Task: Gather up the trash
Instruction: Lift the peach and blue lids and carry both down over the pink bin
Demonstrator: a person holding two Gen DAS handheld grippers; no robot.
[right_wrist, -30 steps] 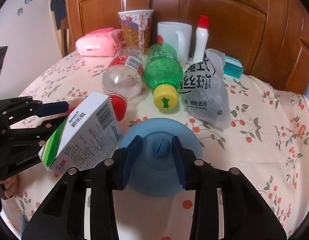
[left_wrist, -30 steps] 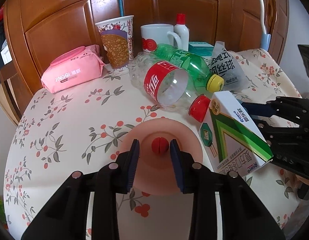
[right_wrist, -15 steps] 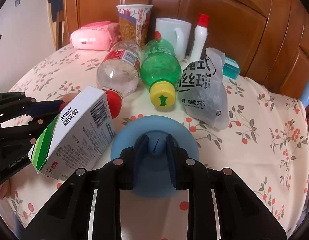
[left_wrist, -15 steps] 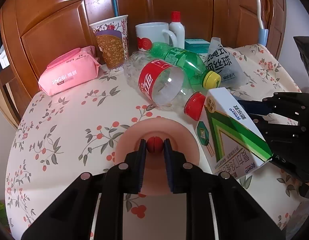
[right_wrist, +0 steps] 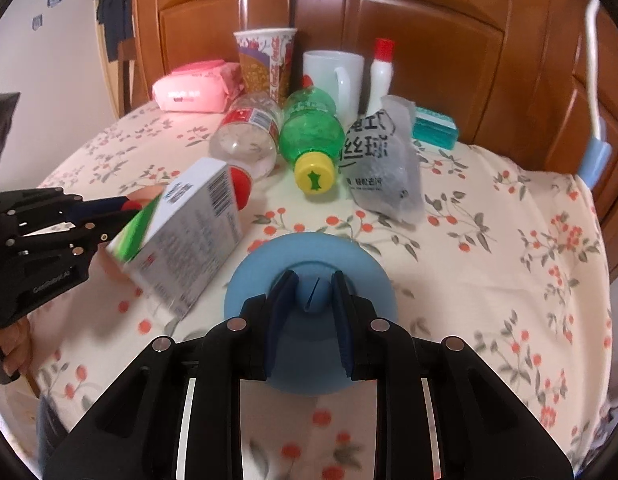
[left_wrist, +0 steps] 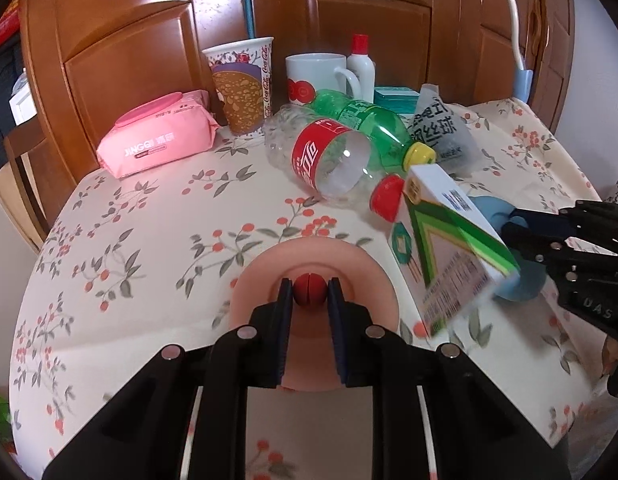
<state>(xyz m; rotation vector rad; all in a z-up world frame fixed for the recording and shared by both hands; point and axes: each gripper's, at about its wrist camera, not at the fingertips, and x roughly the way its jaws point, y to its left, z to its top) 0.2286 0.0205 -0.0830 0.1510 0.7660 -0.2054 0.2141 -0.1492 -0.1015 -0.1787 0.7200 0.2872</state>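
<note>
Left wrist view: the left gripper (left_wrist: pixel 309 296) pinches the red knob (left_wrist: pixel 309 295) of a pink suction cup (left_wrist: pixel 373 280) on the desk (left_wrist: pixel 149 232), beside the tilted Rohto box (left_wrist: pixel 449 240).

Right wrist view: the right gripper (right_wrist: pixel 313 292) clamps a blue suction cup (right_wrist: pixel 369 284). Probably next: lifting the box together. Behind lie a Coca-Cola bottle (right_wrist: pixel 249 136) and a green bottle (right_wrist: pixel 313 136).

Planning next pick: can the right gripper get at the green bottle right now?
Probably not yet: the right gripper is shut on the blue disc. The path itself looks free; the green bottle lies straight ahead across bare tablecloth.
</note>
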